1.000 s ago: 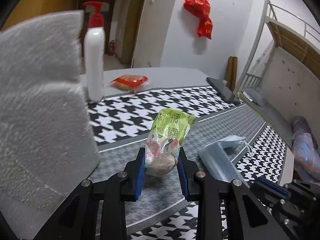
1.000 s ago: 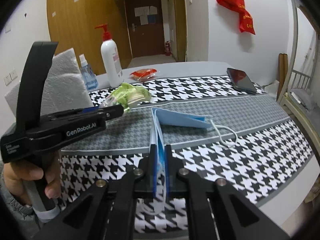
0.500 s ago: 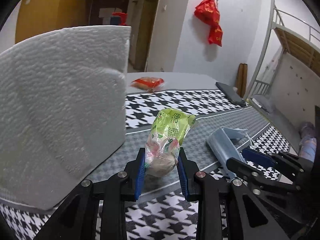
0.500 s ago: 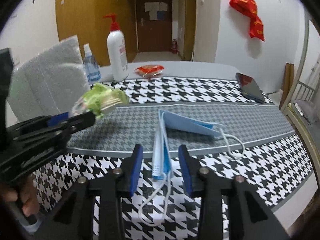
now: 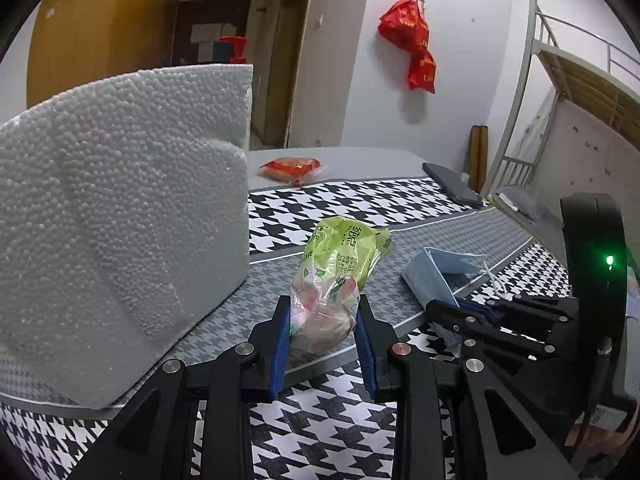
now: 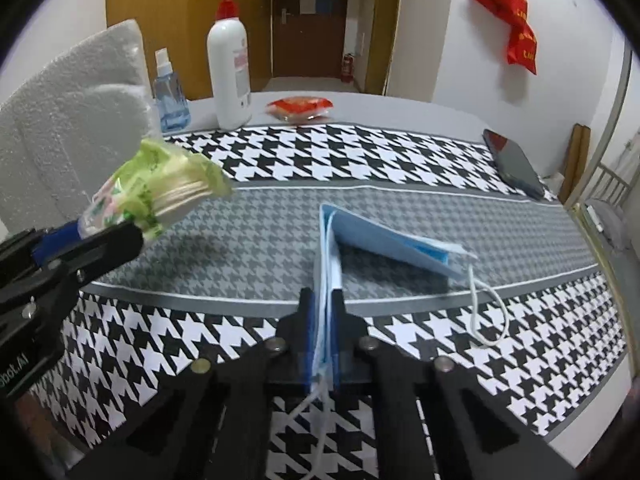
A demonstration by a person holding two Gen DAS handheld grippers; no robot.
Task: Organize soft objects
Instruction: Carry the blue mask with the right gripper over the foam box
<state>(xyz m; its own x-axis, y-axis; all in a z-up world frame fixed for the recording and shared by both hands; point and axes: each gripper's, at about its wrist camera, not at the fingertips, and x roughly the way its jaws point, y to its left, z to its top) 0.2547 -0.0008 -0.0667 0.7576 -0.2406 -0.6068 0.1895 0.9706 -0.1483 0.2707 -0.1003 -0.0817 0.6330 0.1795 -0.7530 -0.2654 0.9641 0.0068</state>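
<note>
blue face masks [image 6: 326, 256], folded stack on grey band of tablecloth [image 6: 256, 248], long edge running straight ahead of right gripper [image 6: 323, 344]; jaws just closed, pinched on near end. left gripper [image 5: 322, 330] part-open, clamped on green snack packet [image 5: 336, 272], lifted, left of masks.

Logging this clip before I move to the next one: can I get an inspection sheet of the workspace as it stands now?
Surface: table under a black-and-white houndstooth cloth with a grey band.
Job's things: green snack packet held in the air; blue face masks, one end lifted, the rest on the cloth.
Clutter: white foam block, pump bottle, small spray bottle, red packet, phone.
Grippers: left gripper shut on the snack packet; right gripper has just closed on the face masks.
Cables: nothing seen.
Surroundings: red bag on the wall, door, bunk bed frame.
</note>
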